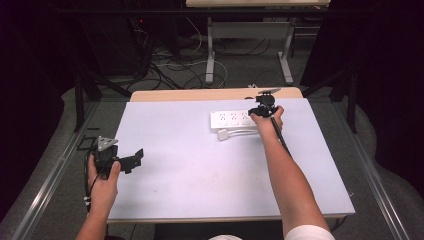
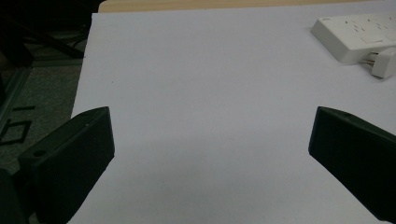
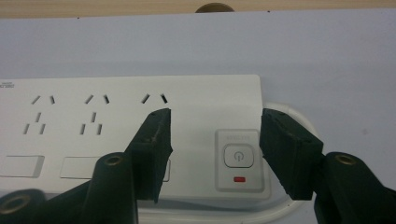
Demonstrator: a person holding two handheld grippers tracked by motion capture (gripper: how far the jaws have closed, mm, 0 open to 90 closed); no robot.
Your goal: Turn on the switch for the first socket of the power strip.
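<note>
White table (image 1: 165,170): left tongs (image 2: 210,154) gape empty, right tongs (image 3: 215,140) half-open above power strip (image 3: 196,107).

White power strip (image 1: 231,119) lies flat at the far right of the table (image 1: 175,165), long side running across it. Three socket sets face up. Push button (image 3: 238,156) at its right end, red mark below. White plug (image 1: 223,134) and cord rest just beside its near edge.
</note>
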